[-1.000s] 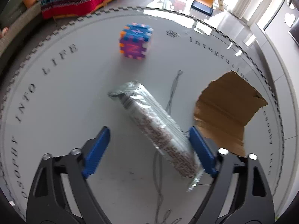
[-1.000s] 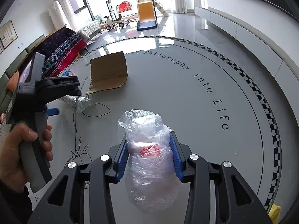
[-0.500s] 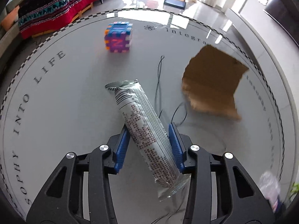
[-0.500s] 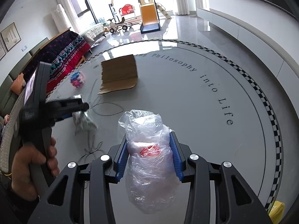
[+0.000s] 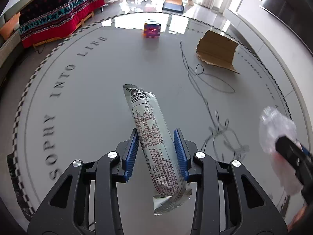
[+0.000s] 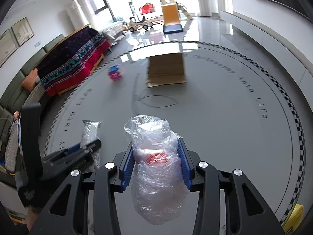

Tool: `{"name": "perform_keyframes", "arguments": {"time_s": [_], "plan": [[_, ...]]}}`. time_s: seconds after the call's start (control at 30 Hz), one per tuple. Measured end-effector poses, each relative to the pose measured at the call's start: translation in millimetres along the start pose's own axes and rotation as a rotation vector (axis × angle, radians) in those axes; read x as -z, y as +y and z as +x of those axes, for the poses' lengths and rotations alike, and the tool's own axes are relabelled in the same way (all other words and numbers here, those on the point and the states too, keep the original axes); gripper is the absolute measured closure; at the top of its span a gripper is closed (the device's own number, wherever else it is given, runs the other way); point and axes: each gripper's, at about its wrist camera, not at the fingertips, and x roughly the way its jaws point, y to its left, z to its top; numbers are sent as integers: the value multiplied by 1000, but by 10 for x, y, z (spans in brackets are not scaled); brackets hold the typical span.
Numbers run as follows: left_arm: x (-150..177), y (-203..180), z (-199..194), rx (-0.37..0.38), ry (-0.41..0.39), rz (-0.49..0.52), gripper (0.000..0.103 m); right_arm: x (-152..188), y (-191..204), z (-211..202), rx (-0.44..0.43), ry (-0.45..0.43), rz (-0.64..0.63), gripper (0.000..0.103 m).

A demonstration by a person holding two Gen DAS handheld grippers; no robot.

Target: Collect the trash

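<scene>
A long silver snack wrapper (image 5: 144,105) with printed text sticks out forward and tilted between the blue pads of my left gripper (image 5: 156,135). Its jaws are closing, and the pads press on the wrapper, which is held above the grey round surface (image 5: 97,98). My right gripper (image 6: 155,146) is shut on a crumpled clear plastic bag (image 6: 154,176) with something red inside. Blurred at the right edge of the left wrist view are the right gripper (image 5: 293,156) and its bag (image 5: 277,125). Low on the left of the right wrist view are the left gripper (image 6: 78,152) and the wrapper (image 6: 90,133).
A piece of brown cardboard (image 5: 217,49) and a colourful foam cube (image 5: 152,30) lie farther out on the lettered surface. A thin dark wire (image 5: 197,74) loops across it. A sofa with a red patterned blanket (image 5: 58,9) stands left. Something yellow (image 6: 293,217) sits beyond the rim.
My left gripper went from wide open around the wrapper to closed on it and carried it off the surface. The right gripper kept the bag while both hands moved across the surface.
</scene>
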Motion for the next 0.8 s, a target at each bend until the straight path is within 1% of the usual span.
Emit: {"name": "perform_keyframes", "arguments": {"time_s": [0.17,0.23,0.3,0.43,0.53,0.63,0.73,0.8], "plan": [[226,294,-272,7,-38,-19,67,77,398,-113,-21,-5,-58,60],[291,414,-366,3,-51,-29,71,114,595,-149,-35,-7,-84,60],[358,555,-475,2,-68,-46,71,153,763,-176,-50,-7,-104,60],[470,827,-704,-24,-110,-62,72,247,1134,-187,-95,5,-143,60],[554,1034,-753,-24,-102,-93,78,303,1381,-199,-115,7,-182,60],[595,1148,-735,-14,-76,-120,78,337,1547,-215,-131,8,-205,60],[615,1168,-717,13,-54,-131,78,343,1567,-250,-129,-4,-206,60],[598,1101,-684,16,-47,-111,78,332,1512,-271,-123,-11,-193,60]]}}
